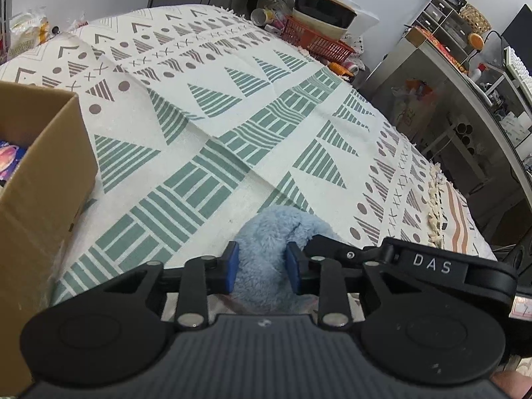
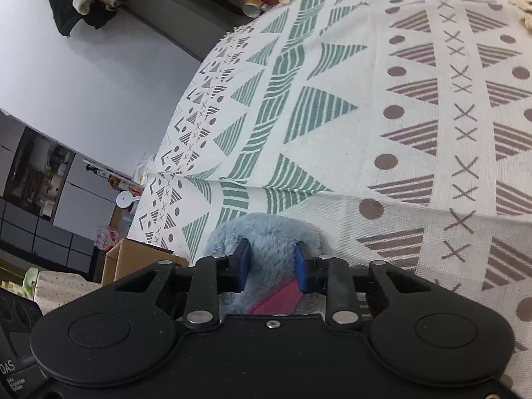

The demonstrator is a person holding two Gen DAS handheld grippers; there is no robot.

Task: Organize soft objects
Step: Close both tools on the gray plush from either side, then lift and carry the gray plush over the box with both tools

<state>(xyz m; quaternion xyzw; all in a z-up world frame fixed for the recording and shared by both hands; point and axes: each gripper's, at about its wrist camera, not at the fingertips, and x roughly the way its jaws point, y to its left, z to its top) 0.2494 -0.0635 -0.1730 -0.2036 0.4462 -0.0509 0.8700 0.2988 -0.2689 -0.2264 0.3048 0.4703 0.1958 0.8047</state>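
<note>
A fluffy light-blue plush toy [image 1: 276, 249] lies on the patterned cloth [image 1: 232, 106]. My left gripper [image 1: 262, 267] is shut on it, with the fur bulging between the blue pads [image 1: 232, 266]. In the right wrist view the same plush toy [image 2: 269, 246], with a pink patch [image 2: 279, 299] low down, fills the gap of my right gripper [image 2: 272, 262], which is shut on it too. The right gripper's black body [image 1: 432, 266], marked DAS, shows just right of the left one. A cardboard box [image 1: 40, 179] stands at the left with a colourful item inside.
A red basket [image 1: 319, 40] with stacked bowls, a jar and cups sits at the cloth's far edge. Metal shelving [image 1: 449, 76] with clutter stands beyond the right edge. In the right wrist view the cardboard box [image 2: 133, 259] is at the lower left, near a dotted fabric [image 2: 63, 289].
</note>
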